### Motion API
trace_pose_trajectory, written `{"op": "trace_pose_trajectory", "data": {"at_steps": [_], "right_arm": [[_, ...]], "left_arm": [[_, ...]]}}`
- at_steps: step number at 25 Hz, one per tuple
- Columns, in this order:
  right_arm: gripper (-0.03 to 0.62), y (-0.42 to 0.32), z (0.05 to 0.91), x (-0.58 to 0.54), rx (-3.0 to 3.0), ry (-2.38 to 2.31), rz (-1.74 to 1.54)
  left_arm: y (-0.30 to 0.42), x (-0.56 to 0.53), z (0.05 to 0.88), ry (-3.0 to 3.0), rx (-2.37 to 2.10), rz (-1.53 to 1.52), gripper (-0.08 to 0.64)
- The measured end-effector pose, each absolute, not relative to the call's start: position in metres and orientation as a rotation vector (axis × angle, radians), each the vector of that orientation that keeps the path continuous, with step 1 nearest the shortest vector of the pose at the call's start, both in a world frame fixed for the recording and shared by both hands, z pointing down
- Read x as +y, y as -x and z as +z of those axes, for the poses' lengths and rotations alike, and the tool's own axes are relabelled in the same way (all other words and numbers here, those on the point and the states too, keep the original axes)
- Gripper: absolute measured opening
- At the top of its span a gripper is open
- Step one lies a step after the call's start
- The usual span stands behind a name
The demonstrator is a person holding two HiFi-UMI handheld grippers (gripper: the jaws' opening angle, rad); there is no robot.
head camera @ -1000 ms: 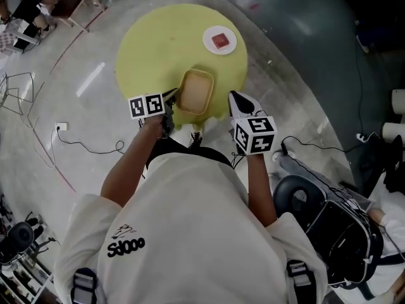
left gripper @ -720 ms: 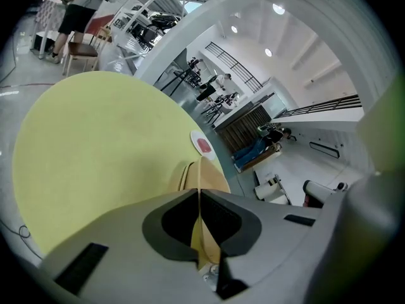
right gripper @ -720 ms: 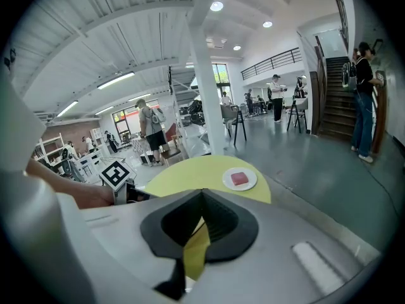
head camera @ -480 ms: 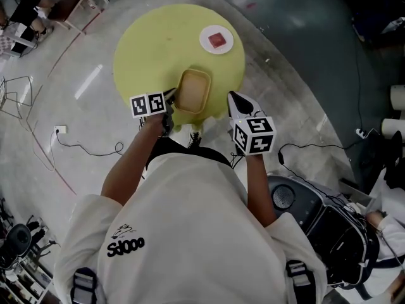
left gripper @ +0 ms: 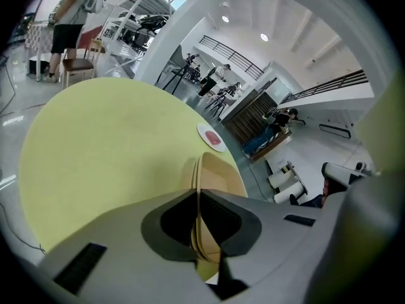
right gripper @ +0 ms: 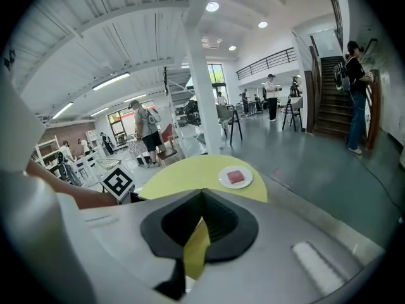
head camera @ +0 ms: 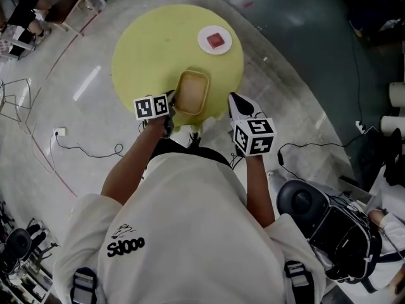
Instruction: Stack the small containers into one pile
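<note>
Several tan rectangular containers (head camera: pixel 192 92) sit nested in one pile near the front edge of the round yellow table (head camera: pixel 155 43). My left gripper (head camera: pixel 169 97) is at the pile's left side. In the left gripper view its jaws (left gripper: pixel 197 194) are pressed together over the layered rims of the tan pile (left gripper: pixel 219 176). My right gripper (head camera: pixel 236 98) hovers to the right of the pile, at the table's edge and apart from it. In the right gripper view that gripper (right gripper: pixel 202 192) is shut, with nothing between its fingertips and only table (right gripper: pixel 183 170) showing below them.
A white plate (head camera: pixel 215 40) with a red square piece stands at the table's far right, also in the left gripper view as the plate (left gripper: pixel 211 137) and in the right gripper view as the plate (right gripper: pixel 235 177). Cables (head camera: pixel 88 145) and a black backpack (head camera: pixel 329 227) lie on the floor nearby. People and chairs stand in the hall.
Almost nothing: the left gripper has edged slightly towards the pile, still closed on its rim. The right gripper has stayed in place.
</note>
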State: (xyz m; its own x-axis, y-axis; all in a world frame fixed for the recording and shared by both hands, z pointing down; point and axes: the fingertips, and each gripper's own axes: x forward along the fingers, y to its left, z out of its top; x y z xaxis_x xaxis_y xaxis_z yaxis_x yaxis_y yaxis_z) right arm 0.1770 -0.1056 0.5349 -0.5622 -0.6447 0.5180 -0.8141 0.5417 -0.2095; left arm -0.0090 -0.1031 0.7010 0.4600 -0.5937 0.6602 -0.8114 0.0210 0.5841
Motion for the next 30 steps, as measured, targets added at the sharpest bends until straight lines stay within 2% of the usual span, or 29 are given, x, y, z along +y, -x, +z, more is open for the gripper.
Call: {"op": "trace_pose_trajectory", "data": {"at_steps": [10, 12, 15, 22, 30], "right_arm": [[0.011, -0.155, 0.529, -0.111, -2.397, -1.187, 0.593], [0.011, -0.147, 0.528, -0.112, -2.396, -1.189, 0.59], [0.011, -0.147, 0.516, -0.121, -2.395, -1.207, 0.586], [0.011, -0.148, 0.47, -0.158, -2.408, -1.29, 0.498], [0.011, -0.11, 0.392, -0.19, -2.471, -1.386, 0.247]], "left_arm": [[0.01, -0.101, 0.699, -1.745, -1.216, 0.363, 0.023], [0.017, -0.099, 0.697, -1.777, -1.212, 0.389, 0.059], [0.021, -0.108, 0.679, -1.852, -1.229, 0.422, 0.069], [0.051, -0.163, 0.592, -2.182, -1.388, 0.546, 0.066], [0.097, -0.21, 0.464, -2.51, -1.531, 0.571, 0.018]]}}
